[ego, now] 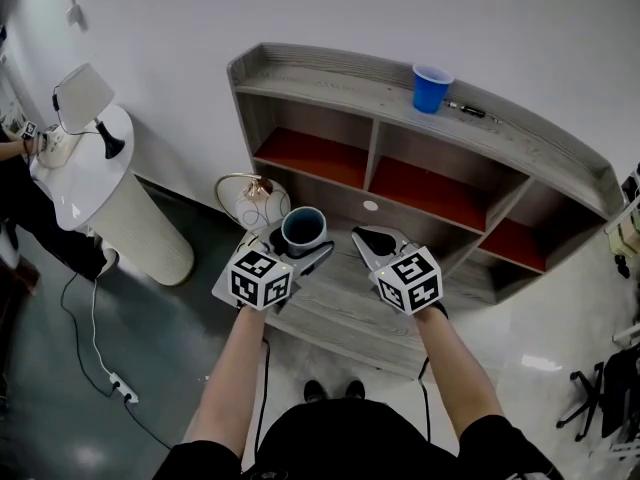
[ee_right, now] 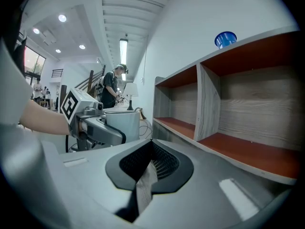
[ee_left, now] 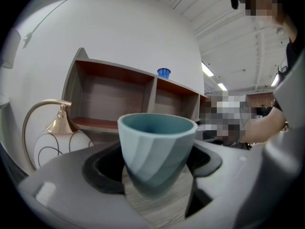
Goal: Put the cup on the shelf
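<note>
Left hand-held gripper (ego: 298,251) clasps the cup (ee_left: 156,151) before the shelf (ego: 480,128); set it down upright. Right hand-held gripper (ego: 368,240) is closed, empty.

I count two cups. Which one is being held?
The pale teal cup, gripped by the left hand-held gripper. The bright blue cup stands untouched on top of the shelf.

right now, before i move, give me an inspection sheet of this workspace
surface: grey wooden shelf unit, red-brown compartment floors
job's things: teal ribbed cup, held over the lower board
clutter: blue plastic cup and dark pen-like thing on the top board
grippers: left tool shut on the teal cup; right tool shut, empty
cables: black cable to white power strip on the floor
surroundings: white globe lamp, white round pedestal
</note>
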The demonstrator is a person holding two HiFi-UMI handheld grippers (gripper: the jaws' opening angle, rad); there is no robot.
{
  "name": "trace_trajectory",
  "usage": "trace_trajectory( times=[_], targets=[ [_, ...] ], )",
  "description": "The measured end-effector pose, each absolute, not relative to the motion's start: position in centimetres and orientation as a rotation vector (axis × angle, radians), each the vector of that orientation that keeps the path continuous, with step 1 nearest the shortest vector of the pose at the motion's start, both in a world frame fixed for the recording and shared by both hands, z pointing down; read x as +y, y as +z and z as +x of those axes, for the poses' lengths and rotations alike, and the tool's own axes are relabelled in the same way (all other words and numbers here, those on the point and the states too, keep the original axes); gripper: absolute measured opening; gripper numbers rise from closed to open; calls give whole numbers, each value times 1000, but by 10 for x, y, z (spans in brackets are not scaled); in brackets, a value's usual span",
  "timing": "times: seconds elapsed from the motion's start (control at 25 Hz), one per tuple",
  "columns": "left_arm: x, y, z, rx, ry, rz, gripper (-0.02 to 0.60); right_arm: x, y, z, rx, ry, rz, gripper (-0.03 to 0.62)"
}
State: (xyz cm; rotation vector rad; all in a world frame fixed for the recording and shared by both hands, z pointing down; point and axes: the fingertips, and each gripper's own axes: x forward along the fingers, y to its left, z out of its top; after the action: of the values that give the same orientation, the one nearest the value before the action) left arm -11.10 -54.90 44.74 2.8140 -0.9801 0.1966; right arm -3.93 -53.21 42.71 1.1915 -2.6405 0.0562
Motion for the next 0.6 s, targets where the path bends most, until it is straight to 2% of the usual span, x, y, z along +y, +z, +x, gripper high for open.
trace_trajectory(
  times=[0.6],
  targets=[
    [-544,440,-103,-988,247,2813,368,-525,423,-32,-2652,15,1112,11]
  ],
)
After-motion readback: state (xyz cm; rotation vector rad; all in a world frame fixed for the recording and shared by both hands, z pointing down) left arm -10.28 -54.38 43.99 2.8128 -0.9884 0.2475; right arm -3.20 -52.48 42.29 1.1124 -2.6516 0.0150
